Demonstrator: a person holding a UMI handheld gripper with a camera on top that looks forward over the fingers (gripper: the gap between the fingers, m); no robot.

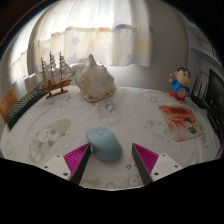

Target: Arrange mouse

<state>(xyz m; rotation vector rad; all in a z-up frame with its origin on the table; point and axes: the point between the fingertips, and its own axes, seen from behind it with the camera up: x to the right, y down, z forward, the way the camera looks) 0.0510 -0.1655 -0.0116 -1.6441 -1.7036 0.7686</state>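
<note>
A pale blue-grey computer mouse (104,143) lies on the table with the patterned white tablecloth (60,130). It rests between the tips of my gripper's fingers and just ahead of them. My gripper (111,158) is open, with a gap between each magenta pad and the mouse. The left pad (78,156) is closer to the mouse than the right pad (146,157).
A model sailing ship (56,73) stands at the back left, a large seashell (96,82) beside it. A small cartoon figurine (180,83) stands at the back right. An orange-red printed card (181,120) lies to the right. White curtains hang behind.
</note>
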